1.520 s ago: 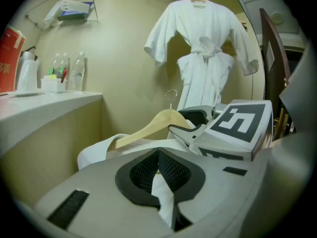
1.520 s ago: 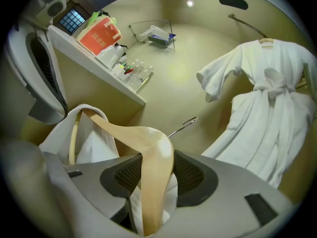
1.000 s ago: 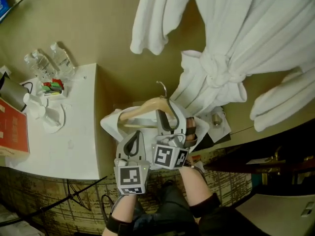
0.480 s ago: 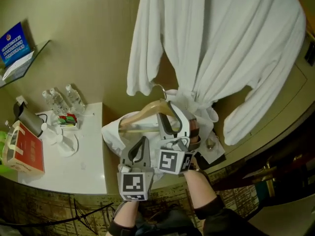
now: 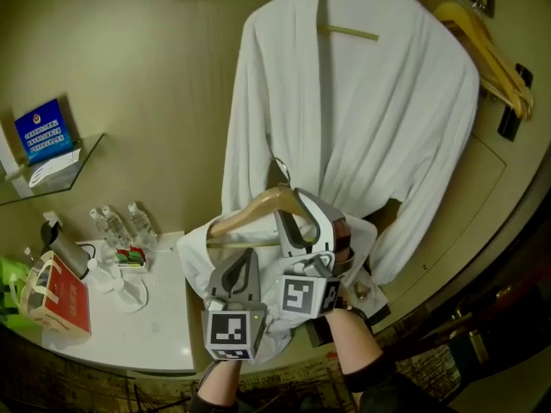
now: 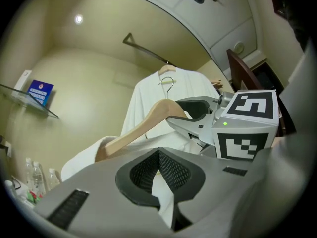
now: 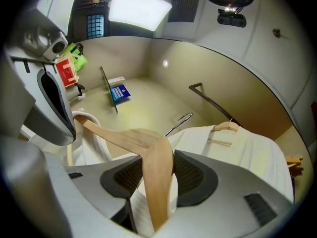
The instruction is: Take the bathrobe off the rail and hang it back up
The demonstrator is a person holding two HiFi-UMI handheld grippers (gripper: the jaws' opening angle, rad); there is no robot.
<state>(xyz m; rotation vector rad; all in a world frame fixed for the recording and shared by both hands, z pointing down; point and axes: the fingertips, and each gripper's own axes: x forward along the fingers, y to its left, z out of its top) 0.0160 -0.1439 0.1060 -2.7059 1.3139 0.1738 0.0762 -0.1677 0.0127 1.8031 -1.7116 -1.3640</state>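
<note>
The first half of the task is looking done: the bathrobe (image 5: 196, 246) is off the rail (image 6: 148, 53) and is riding on its wooden hanger (image 5: 250, 209) in the grip of both tongs, so what is remaining, by my reading, is getting the hanger's hook (image 5: 282, 167) over that rail, which is running above and beyond the tips. The right tongs (image 7: 157, 170) are clamping one arm of the wooden hanger, the wood standing squarely between the ribbed pads with white cloth below it. The left tongs (image 6: 158, 175) are closing fully on a fold of the bathrobe, only fabric showing at the pinch. A second robe (image 5: 362, 119) is hanging past the tips of both tongs on its own hanger, and empty hangers (image 5: 492, 52) are sitting above and to the right of the right tongs. The two gripper views are showing the rail and the free hook pointing toward it, which the head view is cutting off at its top edge; the head view alone is showing both tongs side by side, the counter (image 5: 164, 317) with its bottles (image 5: 120, 226) to the left of the left tongs, and how low the hanger is sitting under the hung robe.
</note>
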